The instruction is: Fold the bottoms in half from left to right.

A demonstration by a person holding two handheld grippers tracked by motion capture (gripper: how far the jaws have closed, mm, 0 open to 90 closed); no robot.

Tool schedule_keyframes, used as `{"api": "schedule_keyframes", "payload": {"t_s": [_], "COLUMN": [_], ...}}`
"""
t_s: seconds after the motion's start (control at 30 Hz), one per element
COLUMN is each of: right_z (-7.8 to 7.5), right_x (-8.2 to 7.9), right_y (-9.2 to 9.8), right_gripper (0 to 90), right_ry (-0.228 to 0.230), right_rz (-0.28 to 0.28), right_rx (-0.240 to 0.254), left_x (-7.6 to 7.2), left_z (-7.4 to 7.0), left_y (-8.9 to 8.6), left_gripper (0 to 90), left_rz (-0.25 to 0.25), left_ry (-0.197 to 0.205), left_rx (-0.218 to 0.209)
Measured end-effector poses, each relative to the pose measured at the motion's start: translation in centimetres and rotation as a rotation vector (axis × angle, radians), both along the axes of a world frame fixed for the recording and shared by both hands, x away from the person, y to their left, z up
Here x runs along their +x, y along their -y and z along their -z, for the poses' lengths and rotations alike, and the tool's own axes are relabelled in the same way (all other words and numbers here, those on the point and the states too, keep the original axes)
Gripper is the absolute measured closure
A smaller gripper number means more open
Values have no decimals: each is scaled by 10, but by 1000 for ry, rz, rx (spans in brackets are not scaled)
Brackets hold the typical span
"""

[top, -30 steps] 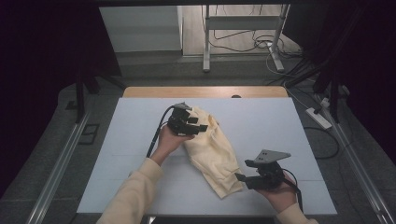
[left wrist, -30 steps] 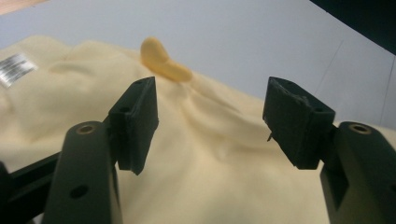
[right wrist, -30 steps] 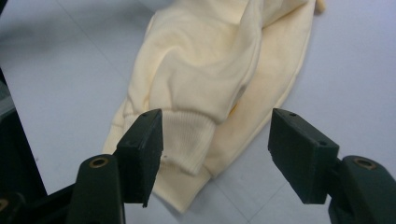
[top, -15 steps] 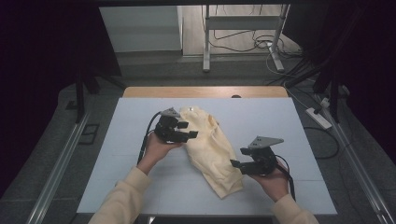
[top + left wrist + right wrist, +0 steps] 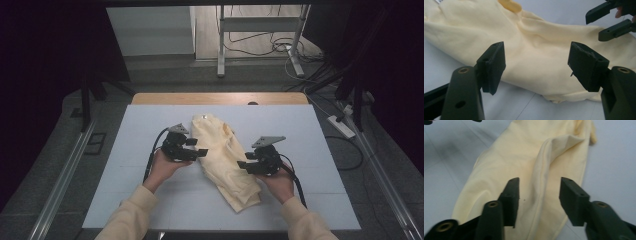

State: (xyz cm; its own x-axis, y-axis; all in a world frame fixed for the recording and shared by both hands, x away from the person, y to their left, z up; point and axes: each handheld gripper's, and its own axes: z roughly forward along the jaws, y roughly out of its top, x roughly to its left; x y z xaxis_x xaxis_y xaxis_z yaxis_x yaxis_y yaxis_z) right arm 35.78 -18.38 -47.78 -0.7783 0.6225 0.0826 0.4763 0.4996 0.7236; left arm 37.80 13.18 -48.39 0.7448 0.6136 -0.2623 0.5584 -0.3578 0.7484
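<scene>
Pale yellow cloth, a folded garment (image 5: 223, 156), is laid on the white table (image 5: 320, 150) between the two grippers, its long axis running past both sets of jaws from the far end to the near end. The left gripper (image 5: 197, 151) is held at the garment's left edge with jaws spread wide and nothing clamped. The right gripper (image 5: 243, 165) is held at the opposite edge; its jaws have just been closing over a raised fold (image 5: 544, 170), but a gap is kept. Both grippers are about equally near.
</scene>
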Motion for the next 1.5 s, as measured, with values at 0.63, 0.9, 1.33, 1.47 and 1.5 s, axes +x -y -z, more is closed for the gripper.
{"api": "schedule_keyframes", "payload": {"t_s": [0.63, 0.9, 1.33, 1.47, 1.5], "right_z": [5, 28, -4, -11, -12], "right_x": [-15, -12, -24, -33, -35], "right_y": [16, 12, 20, 13, 11], "right_gripper": [851, 850, 541, 526, 521], "right_ry": [-39, -56, 48, 70, 69], "right_rz": [-20, -24, -45, -100, -112], "right_rx": [-97, -206, -53, -41, -43], "left_x": [-1, -1, -1, -1, -1], "left_z": [1, 1, 2, 1, 1], "left_y": [-9, -7, -7, -7, -7], "left_gripper": [298, 299, 296, 292, 291], "left_rz": [-19, -13, -15, -20, -21], "left_ry": [-3, 1, 4, 7, 8], "left_rx": [-18, -7, -8, -8, -10]}}
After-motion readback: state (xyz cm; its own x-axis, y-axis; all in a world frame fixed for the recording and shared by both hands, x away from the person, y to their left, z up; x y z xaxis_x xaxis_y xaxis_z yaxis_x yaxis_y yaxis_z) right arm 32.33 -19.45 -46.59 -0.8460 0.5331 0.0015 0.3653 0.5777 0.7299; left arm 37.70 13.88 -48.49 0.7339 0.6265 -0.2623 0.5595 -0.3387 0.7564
